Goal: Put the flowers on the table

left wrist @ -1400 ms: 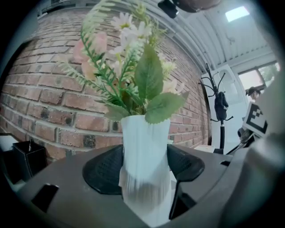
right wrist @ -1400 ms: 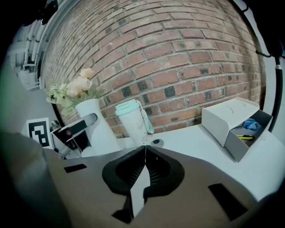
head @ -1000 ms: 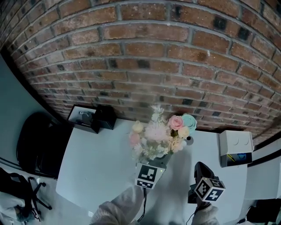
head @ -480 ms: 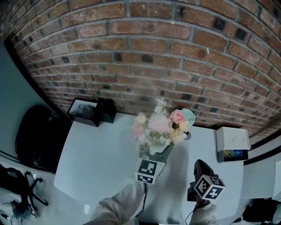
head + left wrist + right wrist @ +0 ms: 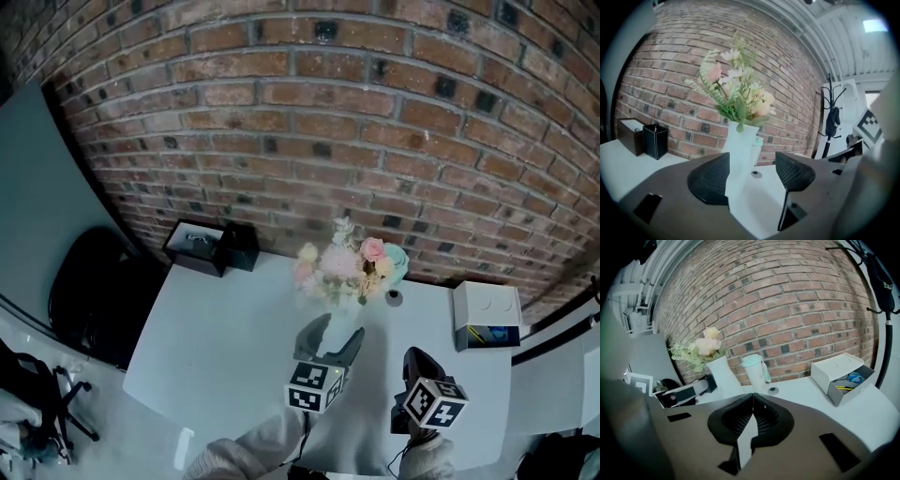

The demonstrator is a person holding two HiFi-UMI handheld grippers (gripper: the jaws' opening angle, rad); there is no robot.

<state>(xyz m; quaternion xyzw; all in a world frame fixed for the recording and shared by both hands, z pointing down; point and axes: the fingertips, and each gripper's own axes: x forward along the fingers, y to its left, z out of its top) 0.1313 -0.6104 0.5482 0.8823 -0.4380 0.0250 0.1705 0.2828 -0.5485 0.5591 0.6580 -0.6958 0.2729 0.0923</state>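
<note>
A bunch of pink, cream and white flowers (image 5: 339, 267) stands upright in a white vase (image 5: 739, 152) on the grey table (image 5: 225, 347), close to the brick wall. My left gripper (image 5: 330, 339) is open just in front of the vase, with its jaws apart and nothing between them. In the left gripper view the vase shows beyond the gap of the left gripper (image 5: 752, 172), apart from both pads. My right gripper (image 5: 417, 367) hovers over the table's right front part. The right gripper (image 5: 752, 416) is shut on nothing. The vase (image 5: 723, 374) shows there at left.
A mint-lidded tumbler (image 5: 756, 371) and a small dark disc (image 5: 394, 298) sit right of the vase. An open white box (image 5: 486, 314) stands at the right edge. A black pen holder (image 5: 239, 247) and black box (image 5: 195, 246) stand back left. A dark chair (image 5: 89, 291) is left of the table.
My left gripper has opened, let go of the vase and drawn back towards me. The vase now stands by itself near the wall. The right gripper has barely moved.
</note>
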